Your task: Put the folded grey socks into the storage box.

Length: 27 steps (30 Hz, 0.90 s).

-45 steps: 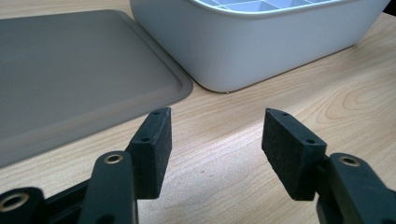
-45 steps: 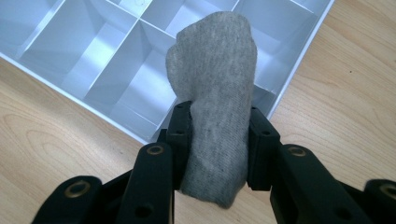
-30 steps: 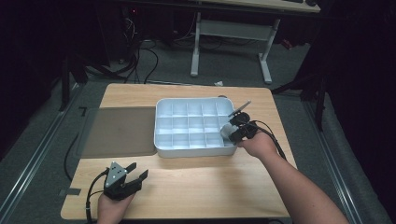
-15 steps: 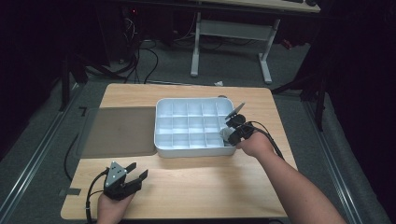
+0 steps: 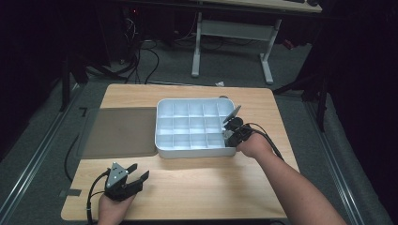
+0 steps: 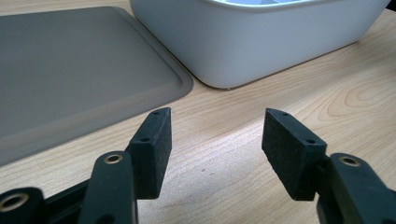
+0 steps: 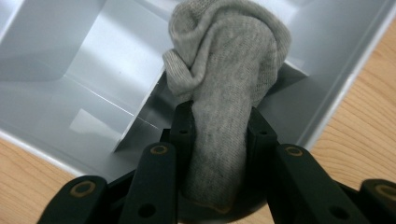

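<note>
Over the near right corner compartment of the white divided tray (image 5: 162, 123), the right gripper (image 7: 219, 123) clenched a rolled grey sock (image 7: 229, 70), best lowered squarely between the dividers before letting go, while the left gripper (image 6: 215, 140) rested released.

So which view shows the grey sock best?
The right gripper view: the grey sock sits close up, pinched between the right gripper's pads above the white divided tray. In the high view, the hand and gripper cover that spot.
</note>
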Motion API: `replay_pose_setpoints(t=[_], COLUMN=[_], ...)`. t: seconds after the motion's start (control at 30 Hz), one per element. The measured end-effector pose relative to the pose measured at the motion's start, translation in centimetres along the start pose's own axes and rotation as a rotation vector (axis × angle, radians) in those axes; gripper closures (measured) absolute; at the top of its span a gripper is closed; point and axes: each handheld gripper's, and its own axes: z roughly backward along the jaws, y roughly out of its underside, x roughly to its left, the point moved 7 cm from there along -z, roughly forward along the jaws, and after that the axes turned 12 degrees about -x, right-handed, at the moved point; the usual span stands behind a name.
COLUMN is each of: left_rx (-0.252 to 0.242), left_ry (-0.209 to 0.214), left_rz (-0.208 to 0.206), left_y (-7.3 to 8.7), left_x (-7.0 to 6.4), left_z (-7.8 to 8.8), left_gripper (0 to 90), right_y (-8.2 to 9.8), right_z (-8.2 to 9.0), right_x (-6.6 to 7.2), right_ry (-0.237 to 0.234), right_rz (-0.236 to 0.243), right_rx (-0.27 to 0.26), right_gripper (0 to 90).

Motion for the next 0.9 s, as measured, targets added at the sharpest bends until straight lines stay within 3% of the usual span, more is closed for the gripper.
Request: replay_pose_setpoints(t=[0.07,0.1,0.13,0.27,0.3,0.63,0.9], left_rx=[-0.001,0.000,0.000,0.004,0.005,0.004,0.006], left_ry=[-0.001,-0.001,-0.002,0.001,0.001,0.004,0.005], left_rz=[0.001,0.001,0.001,0.003,0.002,0.004,0.005], left_y=[0.0,0.0,0.0,0.1,0.1,0.1,0.1], left_x=[0.0,0.1,0.1,0.1,0.1,0.0,0.0], left_z=[0.0,0.0,0.0,-0.1,-0.1,-0.1,-0.1], left_gripper=[43.1,43.1,43.1,43.1,43.1,43.1,43.1], right_y=[0.1,0.0,0.0,-0.1,-0.1,-0.5,-1.4], right_z=[-0.2,-0.3,-0.4,0.0,0.0,0.6,1.9], right_x=[0.4,0.2,0.2,0.2,0.0,0.3,0.0], right_ry=[0.005,0.001,-0.001,-0.011,-0.020,-0.036,-0.047], right_rz=[-0.030,0.004,0.005,-0.027,-0.014,-0.042,-0.036], right_rx=[0.021,0.010,0.010,0.019,0.012,0.007,-0.025], right_gripper=[71.0,70.9,70.7,68.8,67.8,57.8,56.8])
